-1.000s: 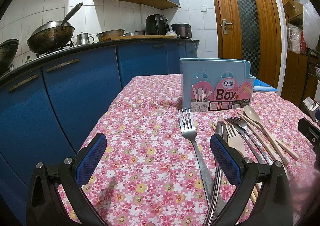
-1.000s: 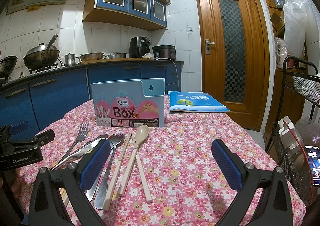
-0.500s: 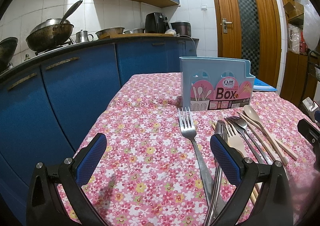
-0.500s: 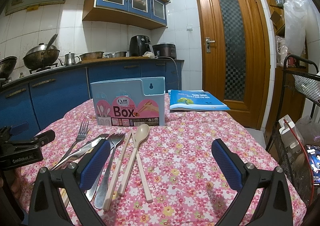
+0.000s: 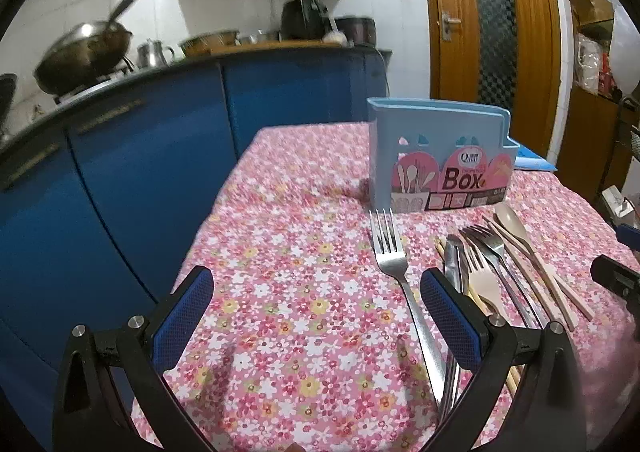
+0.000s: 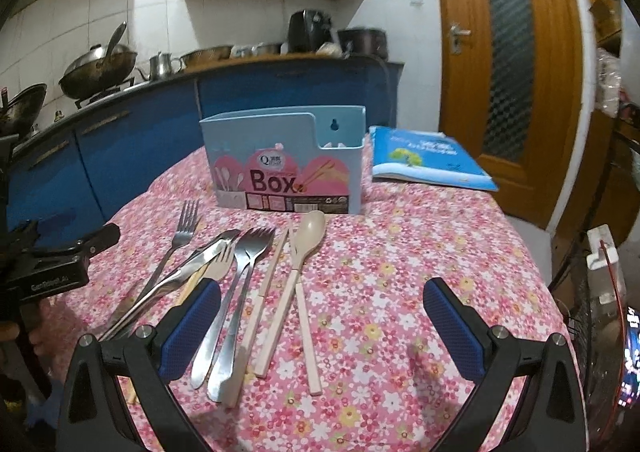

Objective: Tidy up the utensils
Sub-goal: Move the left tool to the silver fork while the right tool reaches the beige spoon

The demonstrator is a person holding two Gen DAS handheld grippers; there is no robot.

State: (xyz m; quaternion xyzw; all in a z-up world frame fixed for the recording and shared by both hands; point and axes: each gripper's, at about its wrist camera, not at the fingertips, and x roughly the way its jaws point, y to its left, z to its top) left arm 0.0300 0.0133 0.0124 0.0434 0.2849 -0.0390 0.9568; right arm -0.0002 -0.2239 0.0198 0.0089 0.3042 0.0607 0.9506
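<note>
Hovering before any pick: left gripper [image 5: 316, 316] and right gripper [image 6: 320, 326], jaws wide and empty, over utensils [image 6: 240, 272] loose on table [image 6: 400, 272] before box [image 6: 284, 163]; next, grasp one.

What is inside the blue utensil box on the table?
The box stands upright. In the right wrist view, only something small and white shows over its low corner. The walls hide the rest, so I cannot tell its contents.

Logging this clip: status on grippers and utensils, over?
Left gripper and right gripper open, empty. Metal forks, beige plastic spoon loose on floral tablecloth; light blue utensil box unobstructed.
</note>
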